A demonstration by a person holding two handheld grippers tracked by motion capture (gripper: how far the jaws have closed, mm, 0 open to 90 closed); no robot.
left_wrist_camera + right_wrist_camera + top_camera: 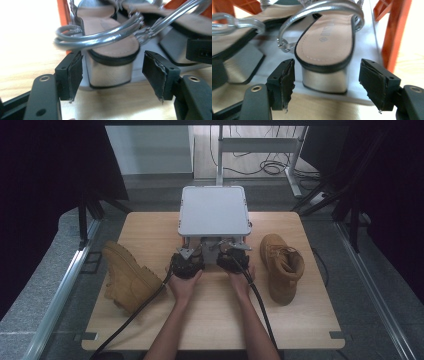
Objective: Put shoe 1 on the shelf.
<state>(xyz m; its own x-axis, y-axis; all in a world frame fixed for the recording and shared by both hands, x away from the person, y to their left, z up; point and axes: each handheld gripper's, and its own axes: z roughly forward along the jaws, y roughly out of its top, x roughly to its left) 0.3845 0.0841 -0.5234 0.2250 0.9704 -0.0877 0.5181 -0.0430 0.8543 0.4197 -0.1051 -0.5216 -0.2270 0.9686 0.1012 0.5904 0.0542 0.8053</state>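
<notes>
Two silver block-heeled sandals stand side by side on a white lower shelf (368, 47) under a grey-topped rack (215, 210). In the left gripper view, my left gripper (115, 75) is open, its pads on either side of the left sandal's heel (110, 70) without touching it. The right gripper (329, 81) is likewise open around the right sandal's heel (325, 76), with that sandal's tan insole (329, 37) above. From the high view, the left gripper (187, 262) and the right gripper (232, 256) both point under the rack's front edge.
A tan boot (127, 277) lies on its side at the table's left. Another tan boot (282, 265) stands at the right. Orange rack legs (395, 32) flank the sandals. The other gripper's jaw (200, 51) sits close on the right in the left gripper view.
</notes>
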